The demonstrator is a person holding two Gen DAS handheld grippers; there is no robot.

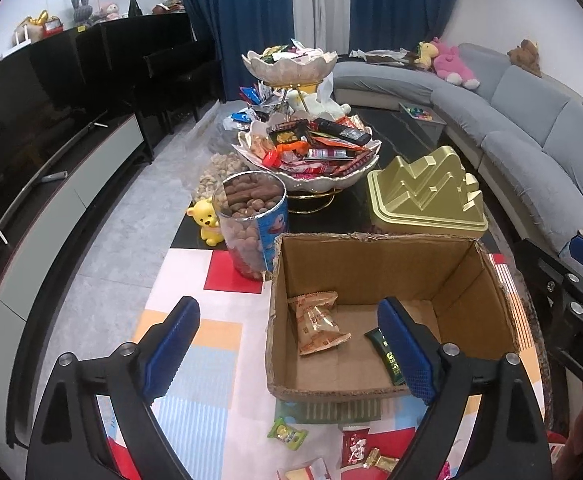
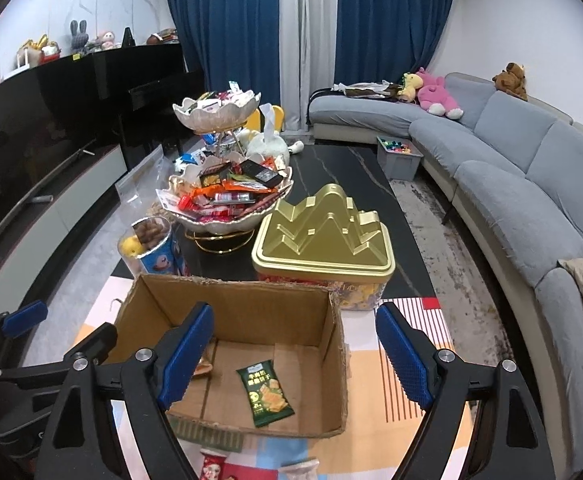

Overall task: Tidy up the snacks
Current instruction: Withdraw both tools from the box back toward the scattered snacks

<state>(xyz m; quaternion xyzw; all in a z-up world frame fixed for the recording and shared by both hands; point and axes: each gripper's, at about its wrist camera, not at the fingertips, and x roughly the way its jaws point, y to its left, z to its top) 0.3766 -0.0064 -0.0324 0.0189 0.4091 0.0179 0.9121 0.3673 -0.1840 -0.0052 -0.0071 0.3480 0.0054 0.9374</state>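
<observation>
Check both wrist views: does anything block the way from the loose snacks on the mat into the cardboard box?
Nothing visible does. The cardboard box is open-topped, holding only an orange packet and a green packet. Loose snacks lie just before its near wall.

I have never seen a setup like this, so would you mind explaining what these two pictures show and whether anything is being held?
A person holds a two-finger gripper in each hand; each carries a wide-angle camera looking along its blue-padded fingers. One picture looks out from the left gripper, the other from the right gripper. Both stand open and hold nothing. Below them, an open cardboard box sits on a colourful mat. Inside lie a green snack packet and orange packets. More packets lie loose on the mat near the cameras. Behind the box stand a gold tin, a jar of nuts and a two-tier snack bowl.
</observation>
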